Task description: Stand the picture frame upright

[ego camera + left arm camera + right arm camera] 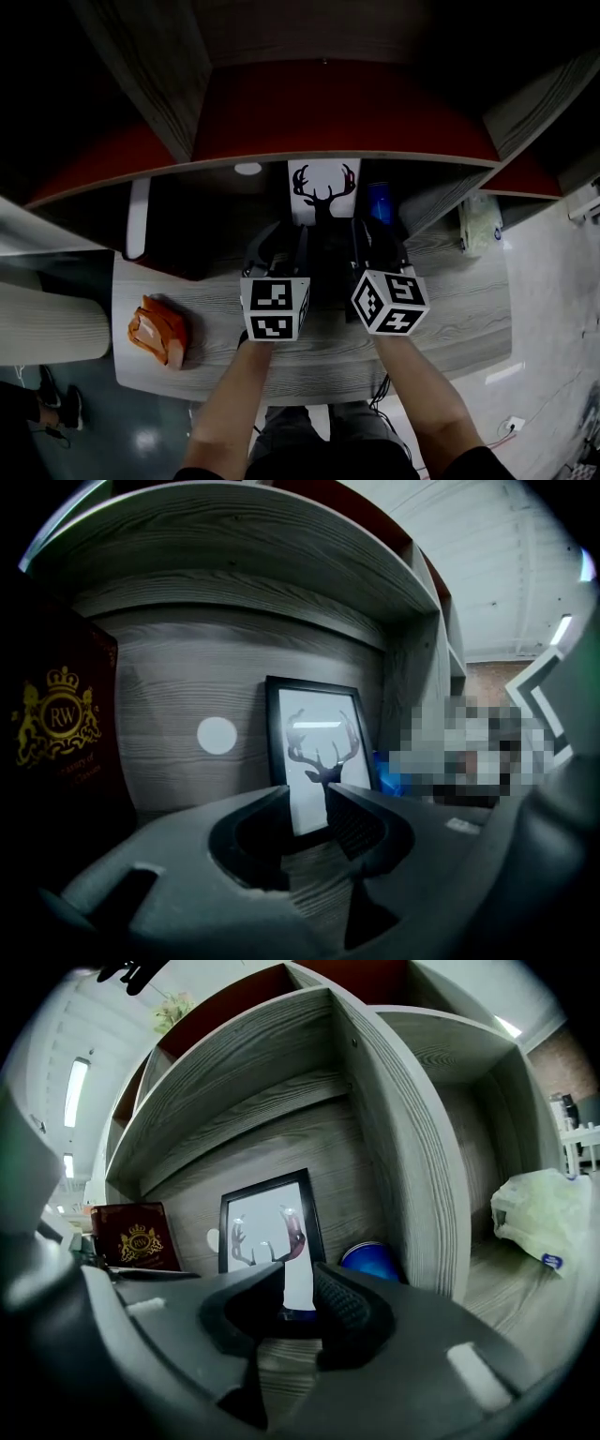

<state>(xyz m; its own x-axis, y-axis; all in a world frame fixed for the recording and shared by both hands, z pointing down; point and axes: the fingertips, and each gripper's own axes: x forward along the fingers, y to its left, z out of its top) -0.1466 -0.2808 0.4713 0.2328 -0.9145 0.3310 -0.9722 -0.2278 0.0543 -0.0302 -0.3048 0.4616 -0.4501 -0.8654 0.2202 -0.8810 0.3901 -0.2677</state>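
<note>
The picture frame (323, 192), black-edged with a deer-head print, stands upright against the back wall of the shelf recess. In the left gripper view the frame (319, 757) is straight ahead beyond the jaws, and in the right gripper view it (267, 1232) stands the same way. My left gripper (281, 246) and right gripper (375, 242) hover side by side just in front of it, above the desk. The left gripper (307, 803) has a gap between its jaws and nothing in it. So does the right gripper (298, 1288); neither touches the frame.
A dark red box (56, 733) with a gold crest stands left of the frame. A blue object (370, 1258) sits to its right by the wooden divider (412, 1176). A plastic bag (544, 1218) lies beyond that. An orange bundle (157, 333) rests on the desk's left end.
</note>
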